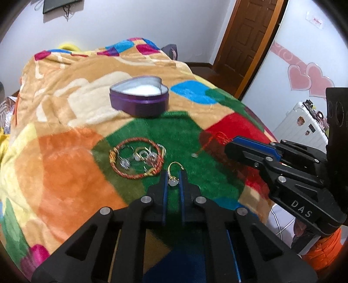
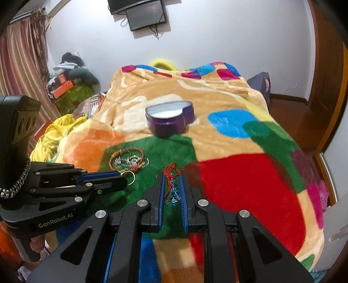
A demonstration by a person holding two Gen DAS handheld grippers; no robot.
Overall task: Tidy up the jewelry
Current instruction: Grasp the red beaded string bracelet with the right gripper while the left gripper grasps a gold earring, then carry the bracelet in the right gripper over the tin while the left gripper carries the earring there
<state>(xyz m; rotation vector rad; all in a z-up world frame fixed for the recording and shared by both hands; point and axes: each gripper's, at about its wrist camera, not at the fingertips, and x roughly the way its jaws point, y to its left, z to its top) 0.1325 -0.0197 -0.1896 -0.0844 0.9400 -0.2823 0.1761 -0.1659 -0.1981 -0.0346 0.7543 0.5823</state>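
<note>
A purple heart-shaped box [image 1: 139, 100] with a white lining stands open on the colourful blanket; it also shows in the right wrist view [image 2: 169, 119]. My left gripper [image 1: 173, 174] is shut on a gold ring with a pale stone [image 1: 173, 177]; the ring also shows in the right wrist view [image 2: 128, 176]. My right gripper [image 2: 171, 177] is shut on a red cord bracelet with blue beads [image 2: 170, 185]; its red cord [image 1: 220, 138] shows in the left wrist view. A braided red-gold bracelet [image 1: 136, 160] lies on the green patch around several silver rings [image 1: 139, 155].
The blanket [image 1: 65, 163] covers a bed. A wooden door [image 1: 245, 41] and a white suitcase [image 1: 302, 122] are at the right. Yellow cloth [image 2: 54, 139] and clutter lie left of the bed. Wall screens [image 2: 145, 15] hang behind.
</note>
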